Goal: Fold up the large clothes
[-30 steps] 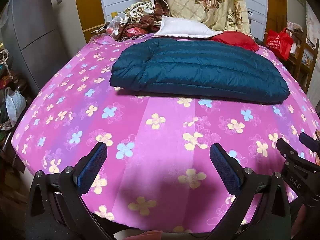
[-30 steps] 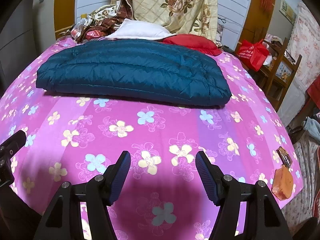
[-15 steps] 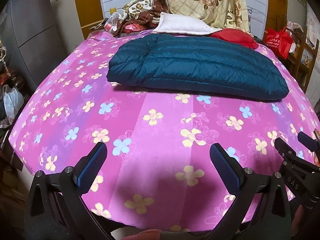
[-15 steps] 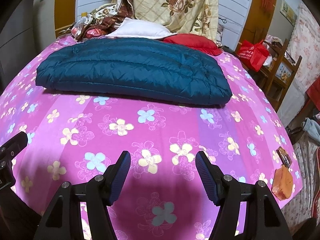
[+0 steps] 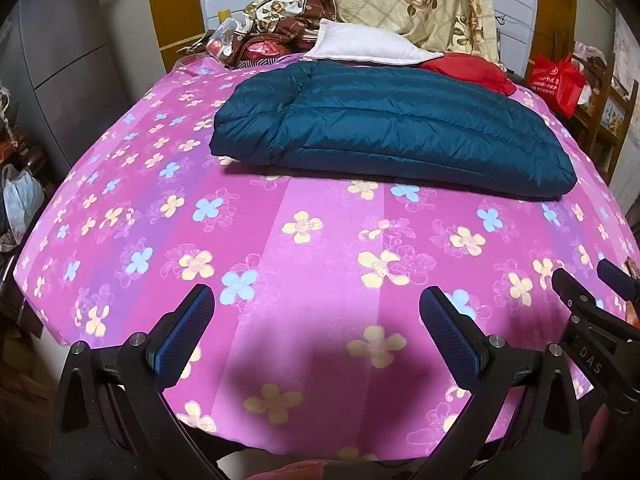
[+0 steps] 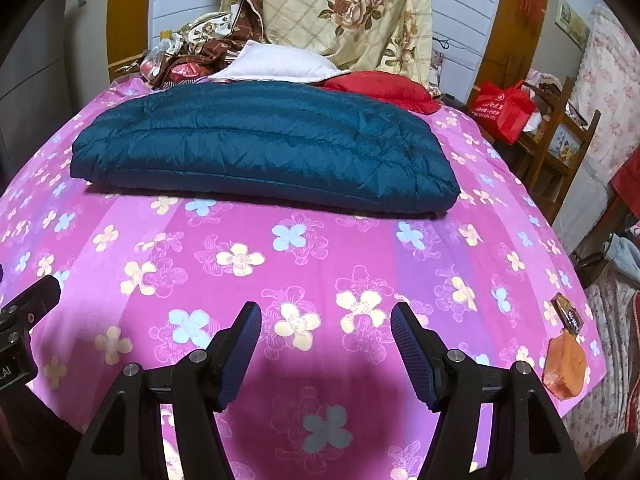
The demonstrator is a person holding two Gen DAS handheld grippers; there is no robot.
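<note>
A dark teal quilted down jacket (image 5: 384, 128) (image 6: 260, 148) lies folded into a long flat bundle across the far half of the bed (image 5: 320, 240) (image 6: 320, 256), which has a pink flowered sheet. My left gripper (image 5: 316, 300) hovers open over the near part of the sheet, well short of the jacket, with nothing between its blue pads. My right gripper (image 6: 326, 316) is likewise open and empty above the near sheet. Each gripper shows at the edge of the other's view.
A white pillow (image 5: 372, 46), a red cushion (image 5: 472, 72) and heaped floral bedding (image 6: 344, 16) lie behind the jacket. An orange packet (image 6: 564, 364) sits at the bed's right edge. A red bag (image 6: 504, 108) rests on wooden furniture to the right; a grey cabinet (image 5: 60, 60) stands left.
The left wrist view has tilted very slightly, so the jacket sits a little higher in frame. Both grippers stay open; the jacket has not moved.
</note>
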